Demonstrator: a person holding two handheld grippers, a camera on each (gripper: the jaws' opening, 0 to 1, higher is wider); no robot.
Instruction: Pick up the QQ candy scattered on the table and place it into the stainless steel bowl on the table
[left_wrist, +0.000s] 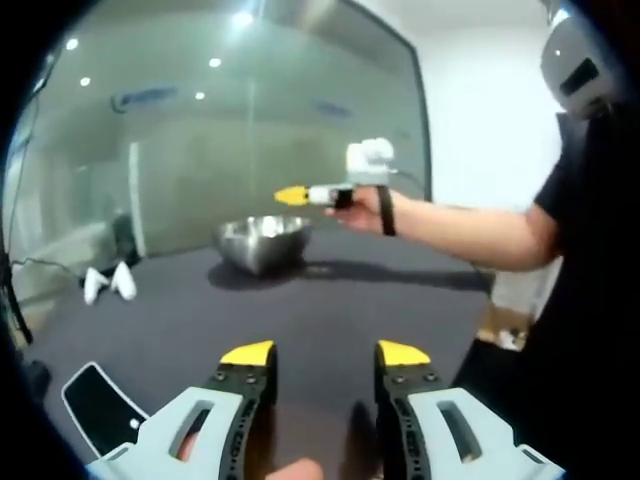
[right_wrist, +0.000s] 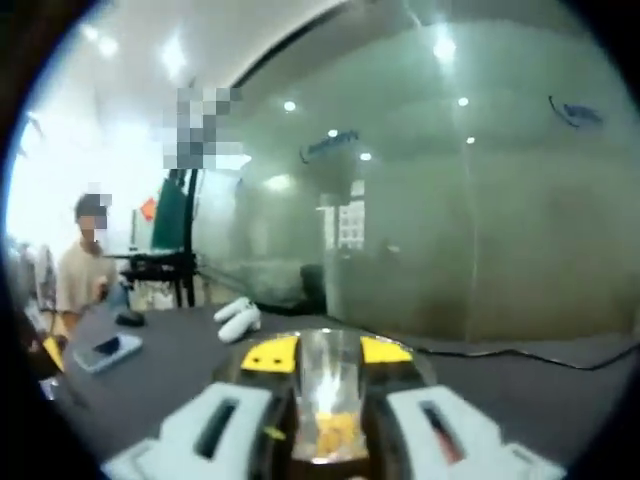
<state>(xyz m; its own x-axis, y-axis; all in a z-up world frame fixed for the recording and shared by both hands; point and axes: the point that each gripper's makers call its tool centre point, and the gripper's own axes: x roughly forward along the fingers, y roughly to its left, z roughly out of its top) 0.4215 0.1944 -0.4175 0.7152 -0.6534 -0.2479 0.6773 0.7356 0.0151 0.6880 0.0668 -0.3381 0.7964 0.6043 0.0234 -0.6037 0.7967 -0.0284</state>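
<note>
A candy sat pinched in the right hand-held gripper above the bowl. The left hand-held gripper was spread at 6 o'clock over the table.

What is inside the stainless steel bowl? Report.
Only the upper inner wall of the stainless steel bowl shows; its near wall hides the bottom, so contents cannot be told. The right gripper above it grips a QQ candy.

Both views were soft and blurred, bent by fisheye curving at the edges. Ceiling spotlights reflected as bright dots on the frosted glass wall. The bowl cast a shadow on the dark table.
</note>
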